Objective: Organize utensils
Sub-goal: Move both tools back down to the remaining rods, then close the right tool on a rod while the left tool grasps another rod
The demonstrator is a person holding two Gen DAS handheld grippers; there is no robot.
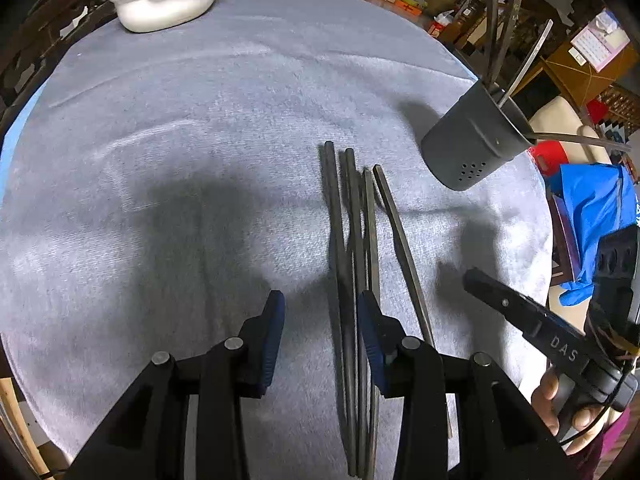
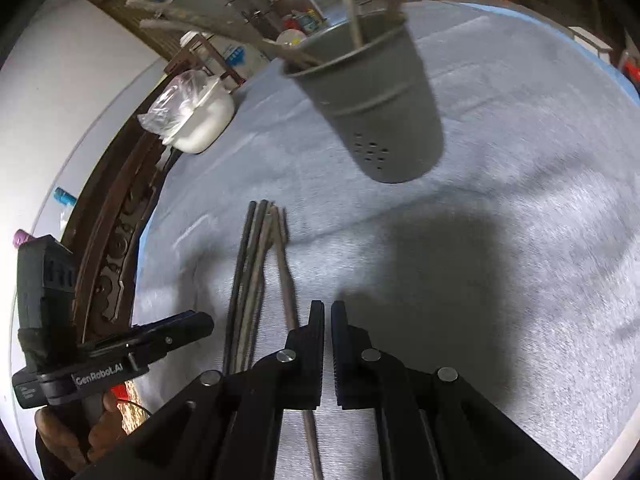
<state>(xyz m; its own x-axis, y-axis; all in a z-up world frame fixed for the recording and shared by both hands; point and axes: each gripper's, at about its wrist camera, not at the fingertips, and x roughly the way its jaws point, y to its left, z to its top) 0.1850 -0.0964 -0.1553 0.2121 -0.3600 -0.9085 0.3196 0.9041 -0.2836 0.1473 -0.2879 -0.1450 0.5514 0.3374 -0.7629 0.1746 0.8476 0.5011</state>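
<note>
Cloth grey over round table, cluttered room behind; left tool spread, right tool pressed together, empty.

Left claw: black linkage arms w/ round silver pins, blue ribbed pads, "GenRoboLAI" in white on its side. Right claw: same black frame, black ribbed pads, white "DAS" lettering, thin cable near grip.

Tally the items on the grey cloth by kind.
Dark chopsticks lying flat: 4
Grey perforated metal utensil cup: 1
White plastic tub with clear bag: 1
Total: 6
</note>
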